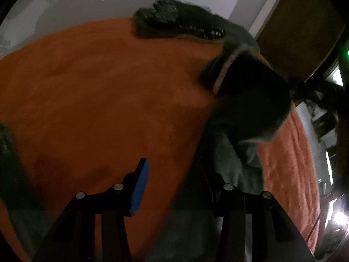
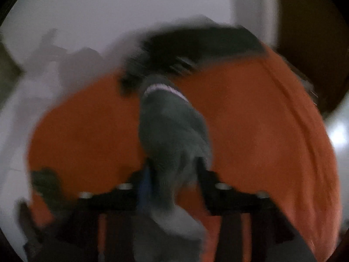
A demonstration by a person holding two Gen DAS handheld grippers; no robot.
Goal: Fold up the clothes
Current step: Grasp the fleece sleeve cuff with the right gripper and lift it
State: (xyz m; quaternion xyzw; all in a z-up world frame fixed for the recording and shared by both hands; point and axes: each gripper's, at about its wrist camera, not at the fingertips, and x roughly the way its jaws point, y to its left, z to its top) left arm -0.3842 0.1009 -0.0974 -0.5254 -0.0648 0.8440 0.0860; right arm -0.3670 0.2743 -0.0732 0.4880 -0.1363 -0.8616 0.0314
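Both shots were pretty dim, with muddy, noisy colour. The left wrist view was the sharper one, though the grey garment (image 1: 235, 157) was smeared where it hung close to the lens, and a hot white glare (image 1: 340, 218) blew out the lower right edge, plus a tiny green light (image 1: 347, 53) at the far right. The right wrist view was heavy motion blur all over, soft shadows (image 2: 65, 54) on the pale wall. Black fisheye corners and bent edges in both.
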